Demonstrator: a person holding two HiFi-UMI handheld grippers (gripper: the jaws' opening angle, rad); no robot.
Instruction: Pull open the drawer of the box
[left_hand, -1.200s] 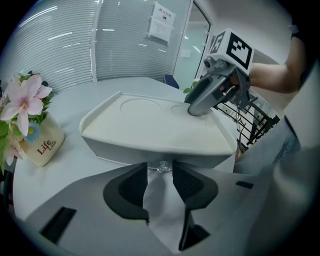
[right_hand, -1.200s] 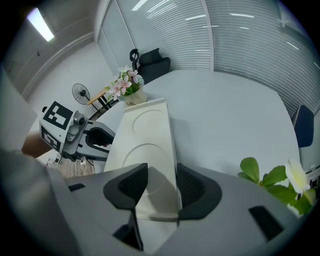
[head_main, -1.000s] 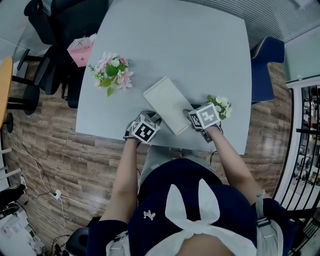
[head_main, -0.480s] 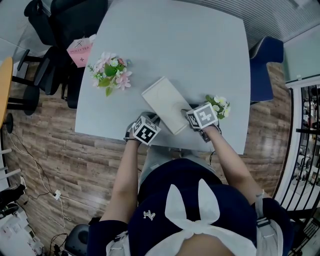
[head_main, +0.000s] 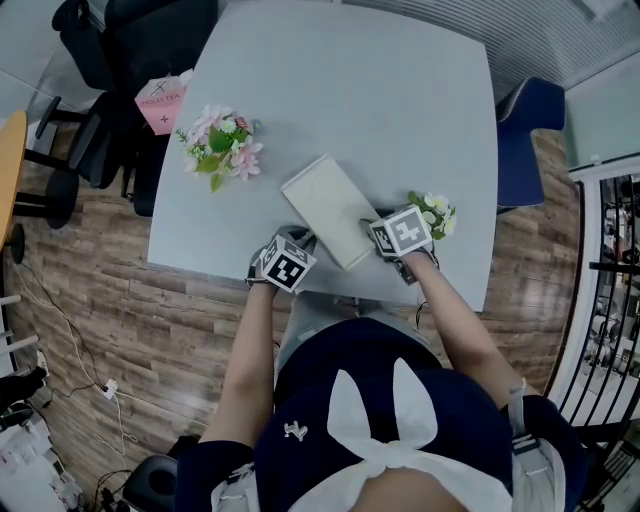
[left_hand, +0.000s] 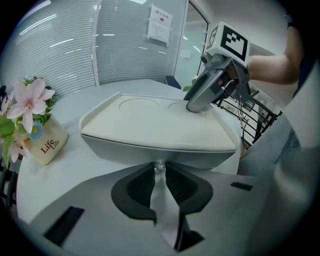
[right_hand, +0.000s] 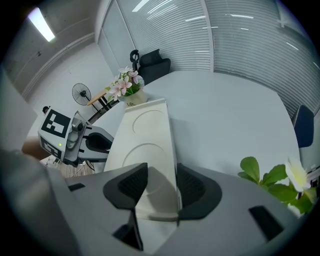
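A flat white box (head_main: 325, 205) lies slantwise on the grey table (head_main: 400, 90), its drawer end toward the near edge. My left gripper (head_main: 296, 238) is at that end. Its jaws have just been closing, and in the left gripper view (left_hand: 159, 168) the pads pinch the small clear knob (left_hand: 159, 164) on the drawer front under the lid (left_hand: 155, 125). My right gripper (head_main: 372, 230) rests on the box's near right corner. In the right gripper view (right_hand: 157, 187) its jaws stand apart over the lid (right_hand: 147, 135), the right pad beside the box's long edge.
A pot of pink flowers (head_main: 222, 148) stands left of the box, a small green plant (head_main: 435, 212) just right of my right gripper. The table's near edge runs right behind both grippers. Black chairs (head_main: 140, 40) and a pink bag (head_main: 162, 100) are at the left, a blue chair (head_main: 530, 130) at the right.
Both grippers and the box keep their places in the head view; only the view itself has shifted a little.
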